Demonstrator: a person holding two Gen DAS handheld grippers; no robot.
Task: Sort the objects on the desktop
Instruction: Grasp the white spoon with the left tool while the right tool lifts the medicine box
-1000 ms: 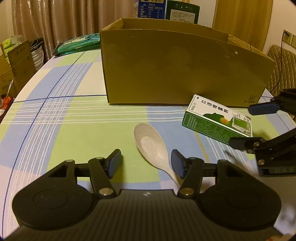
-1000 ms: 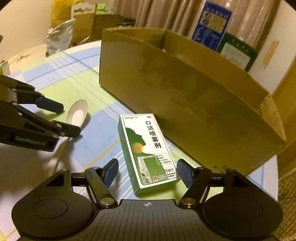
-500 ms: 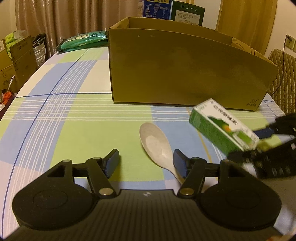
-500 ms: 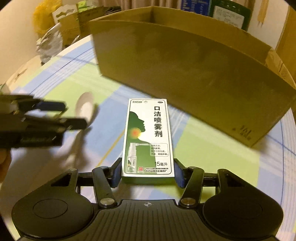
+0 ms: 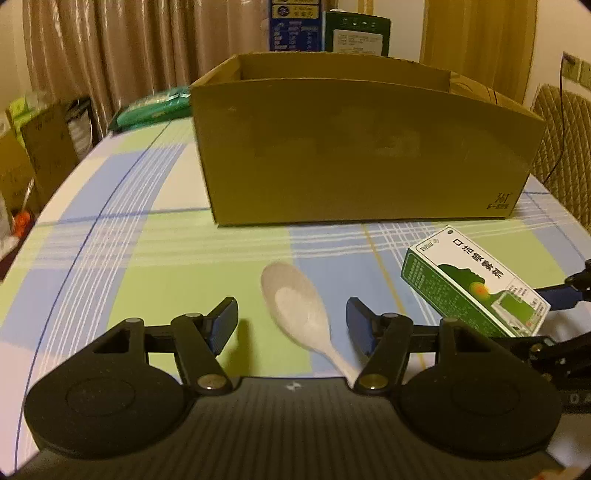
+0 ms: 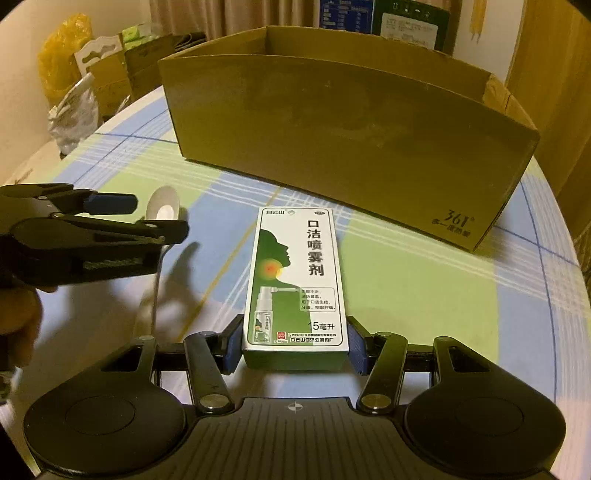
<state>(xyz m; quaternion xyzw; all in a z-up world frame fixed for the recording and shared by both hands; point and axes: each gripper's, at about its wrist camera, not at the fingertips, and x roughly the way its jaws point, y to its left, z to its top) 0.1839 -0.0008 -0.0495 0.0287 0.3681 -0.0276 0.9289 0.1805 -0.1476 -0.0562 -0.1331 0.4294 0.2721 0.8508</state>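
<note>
My right gripper (image 6: 293, 350) is shut on a green and white spray box (image 6: 297, 280) and holds it above the checked tablecloth; the box also shows at the right of the left wrist view (image 5: 476, 284). My left gripper (image 5: 291, 325) is open, its fingers either side of a pale spoon (image 5: 299, 310) lying on the table. The spoon's bowl shows in the right wrist view (image 6: 162, 208) behind the left gripper (image 6: 110, 221). A large open cardboard box (image 5: 354, 147) stands behind, also in the right wrist view (image 6: 351, 125).
A green packet (image 5: 155, 109) lies at the table's far left. Blue and green cartons (image 5: 325, 31) stand behind the cardboard box. Boxes and bags (image 6: 85, 81) sit off the table's left side. A chair (image 5: 565, 155) is at the right.
My right gripper closed on the spray box and lifted it off the table, turning to face the cardboard box. My left gripper stayed open over the spoon.
</note>
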